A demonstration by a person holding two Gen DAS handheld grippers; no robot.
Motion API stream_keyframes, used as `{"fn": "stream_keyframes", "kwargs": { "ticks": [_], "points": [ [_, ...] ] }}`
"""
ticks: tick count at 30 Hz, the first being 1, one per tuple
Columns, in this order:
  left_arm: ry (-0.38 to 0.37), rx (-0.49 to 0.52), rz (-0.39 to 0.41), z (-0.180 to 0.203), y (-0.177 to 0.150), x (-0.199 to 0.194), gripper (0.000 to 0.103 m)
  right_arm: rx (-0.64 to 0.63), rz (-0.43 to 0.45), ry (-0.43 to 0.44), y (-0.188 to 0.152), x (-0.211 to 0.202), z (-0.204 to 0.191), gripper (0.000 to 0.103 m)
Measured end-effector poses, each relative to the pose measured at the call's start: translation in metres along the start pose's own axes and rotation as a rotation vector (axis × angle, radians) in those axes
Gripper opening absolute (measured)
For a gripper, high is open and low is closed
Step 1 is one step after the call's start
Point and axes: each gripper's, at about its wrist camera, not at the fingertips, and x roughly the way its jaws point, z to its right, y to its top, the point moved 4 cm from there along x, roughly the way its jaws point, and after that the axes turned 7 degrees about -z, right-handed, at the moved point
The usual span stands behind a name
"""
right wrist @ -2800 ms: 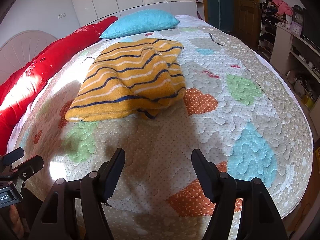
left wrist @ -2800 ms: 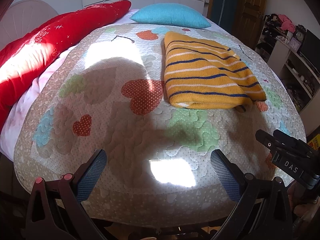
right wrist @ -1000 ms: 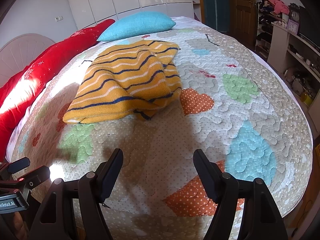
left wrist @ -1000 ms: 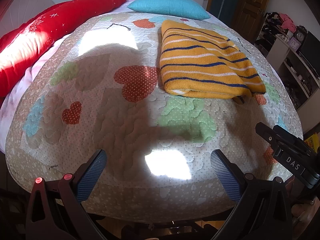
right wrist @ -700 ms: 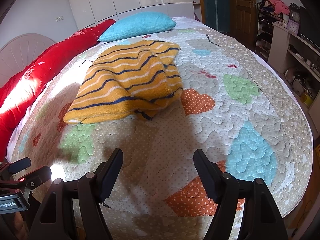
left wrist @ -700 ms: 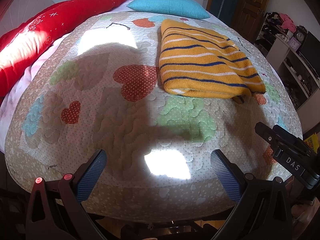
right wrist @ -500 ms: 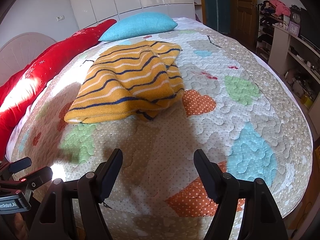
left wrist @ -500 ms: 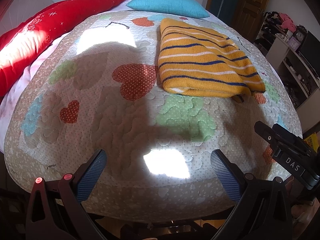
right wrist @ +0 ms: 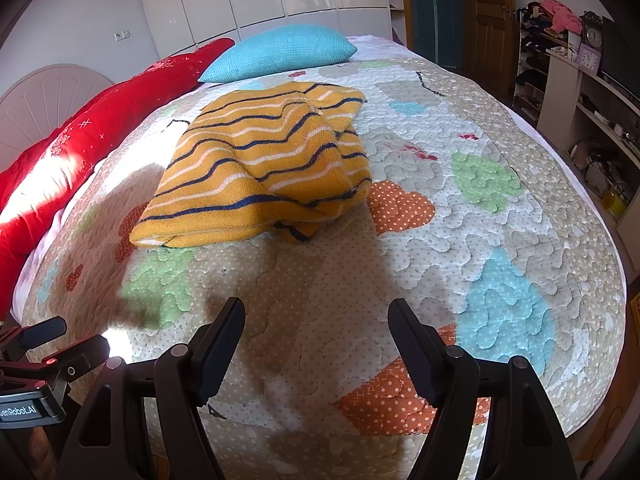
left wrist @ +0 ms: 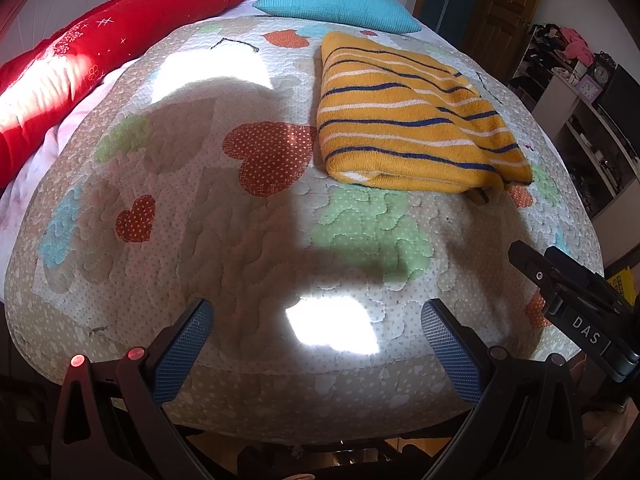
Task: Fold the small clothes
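Sweater: yellow striped sweater lies folded on the quilt, toward its far half, just short of the blue pillow.
Red bolster: red bolster runs along the quilt's left edge.
Left gripper: left gripper hangs over the quilt's near edge, jaws spread, nothing between them.
Right gripper: right gripper likewise over the near edge, jaws spread and empty, well apart from the sweater.

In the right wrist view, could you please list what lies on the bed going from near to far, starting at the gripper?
Open right gripper → patchwork heart-print quilt → folded mustard-yellow sweater with navy and white stripes → turquoise textured pillow.
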Motion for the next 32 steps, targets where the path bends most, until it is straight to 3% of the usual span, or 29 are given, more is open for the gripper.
{"fn": "stream_keyframes", "kwargs": {
  "ticks": [14,21,32],
  "points": [
    [-0.011,-0.014,-0.019,-0.003,-0.002,0.004,0.103,-0.023,0.011,-0.008,0.005,-0.001,-0.005,0.079],
    [-0.01,0.007,0.019,-0.006,0.022,0.002,0.103,-0.079,0.038,-0.028,0.029,0.001,-0.017,0.08],
    [-0.089,-0.019,0.02,-0.011,0.042,0.017,0.103,-0.113,0.027,0.004,0.043,0.015,-0.035,0.081]
  ]
}}
